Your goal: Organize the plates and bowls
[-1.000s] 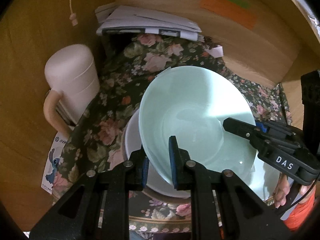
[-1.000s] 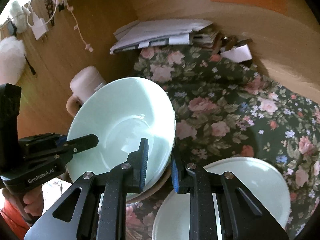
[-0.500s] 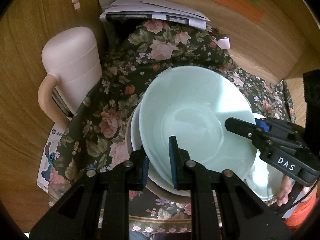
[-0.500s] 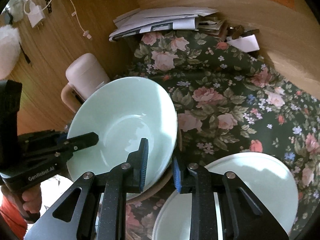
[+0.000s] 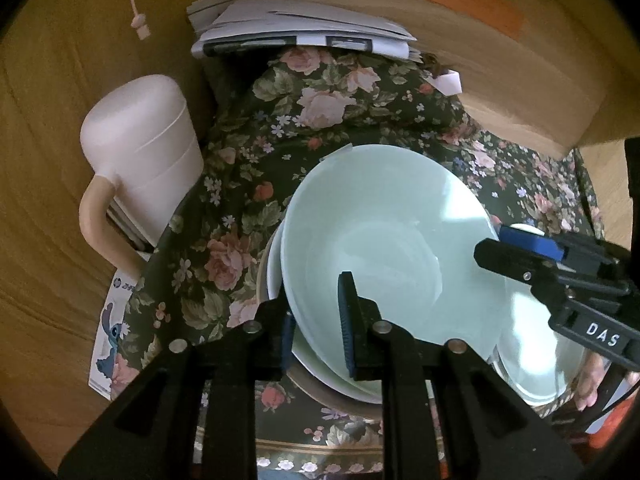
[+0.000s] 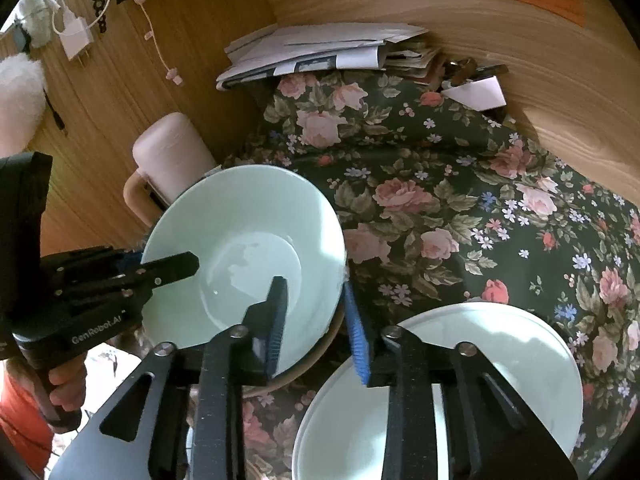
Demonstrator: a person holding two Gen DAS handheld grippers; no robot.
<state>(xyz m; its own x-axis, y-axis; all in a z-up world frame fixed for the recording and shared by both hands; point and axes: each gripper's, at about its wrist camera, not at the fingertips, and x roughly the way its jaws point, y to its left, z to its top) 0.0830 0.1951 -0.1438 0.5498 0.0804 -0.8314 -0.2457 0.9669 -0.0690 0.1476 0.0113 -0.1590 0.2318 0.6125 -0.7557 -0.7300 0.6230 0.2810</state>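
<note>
A pale green bowl [image 5: 384,248] [image 6: 244,252] rests tilted on a stack made of a white dish [image 5: 274,276] and a tan-rimmed plate [image 5: 320,394]. My left gripper [image 5: 318,328] straddles the bowl's near rim, one pad inside and one outside, still pinching it as its jaws begin opening. My right gripper [image 6: 316,320] straddles the opposite rim; its jaws are opening and the inner pad stands off the bowl wall. A second pale green dish [image 6: 480,364] [image 5: 536,360] lies on the floral cloth [image 6: 440,184] to the right.
A pink lidded jug [image 5: 148,152] [image 6: 168,152] stands to the left against the wooden wall. A pile of papers [image 5: 300,32] lies at the back of the cloth. A cartoon card [image 5: 110,340] lies at the cloth's left edge. Wooden panels close in the back and left.
The pale green bowl has sunk lower onto the stack. The right gripper's pads have spread apart around its rim. The left gripper's hold looks almost the same.
</note>
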